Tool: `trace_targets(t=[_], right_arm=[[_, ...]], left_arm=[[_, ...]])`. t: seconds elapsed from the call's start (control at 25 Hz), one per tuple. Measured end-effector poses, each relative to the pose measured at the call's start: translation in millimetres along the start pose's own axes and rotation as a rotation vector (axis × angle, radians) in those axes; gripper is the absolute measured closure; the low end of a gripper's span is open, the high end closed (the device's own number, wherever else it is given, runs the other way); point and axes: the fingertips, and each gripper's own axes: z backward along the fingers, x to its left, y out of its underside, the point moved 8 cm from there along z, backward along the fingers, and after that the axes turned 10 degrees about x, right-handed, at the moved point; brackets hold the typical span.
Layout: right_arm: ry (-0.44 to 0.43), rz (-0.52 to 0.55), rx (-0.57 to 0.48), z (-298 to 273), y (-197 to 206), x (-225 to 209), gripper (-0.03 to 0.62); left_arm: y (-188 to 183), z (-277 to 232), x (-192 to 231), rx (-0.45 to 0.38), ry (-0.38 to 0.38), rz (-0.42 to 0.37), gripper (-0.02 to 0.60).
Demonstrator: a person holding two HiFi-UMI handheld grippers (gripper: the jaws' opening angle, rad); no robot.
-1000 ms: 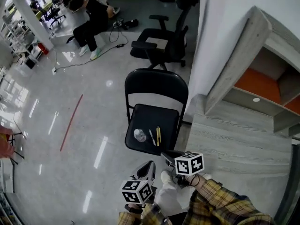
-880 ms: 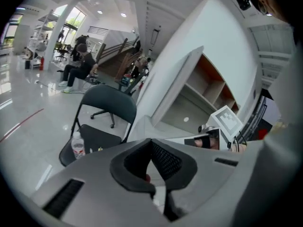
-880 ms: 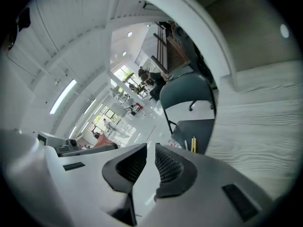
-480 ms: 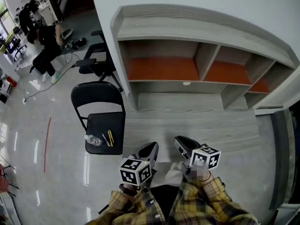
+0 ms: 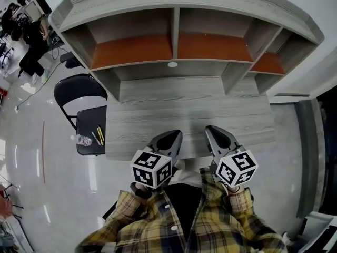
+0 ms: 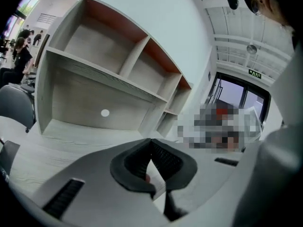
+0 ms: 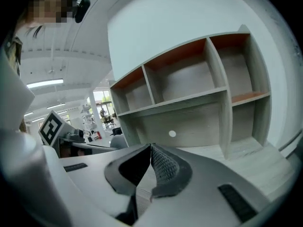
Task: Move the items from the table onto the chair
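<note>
"Items for the chair, where did you see them?"

"Lying on the seat of the black folding chair, which stood at the left end of the table, on the shiny floor. A small clear bottle lay at the seat's near left edge. Two pens lay side by side just right of it, one of them yellow."

"And the tongs?"

"Both were over the near edge of the table, side by side but apart, pointing toward the far shelf unit. The left gripper had its jaws pressed together with nothing between them. The right gripper had just been closing, and its jaws met at the tips, empty as well. Neither one touched the bottle or the pens, which were well off to the left."

"What could you see of the person holding them?"

"Yellow plaid sleeves reaching forward, with the marker cubes nearest the body."

"Anything else round about?"

"The shelf unit sat along the far side of the table, grey wood with orange back panels in its upper compartments. A small white disc was fixed to the panel under the middle divider. Far off to the left, a person in dark clothes was sitting."
</note>
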Motion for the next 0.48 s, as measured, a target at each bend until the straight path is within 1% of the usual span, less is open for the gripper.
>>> trace_targets(t=[0.2,0.32,0.48], right_arm=[[0.052,-0.018,-0.021,17.5,1.9,-20.6,0.576],[0.064,-0.028,-0.027,21.3,3.6,-26.5,0.576],[0.075,-0.04,-0.02,23.4,6.3,-28.8,0.576]], left_arm=[[-8.6,-11.3,-12.9,0.01,-0.001,-0.029,0.577],[-10.3,-14.5,-15.9,0.005,0.002,-0.035,0.577],[-10.6,-17.7,-19.3,0.021,0.01,-0.046,0.577]])
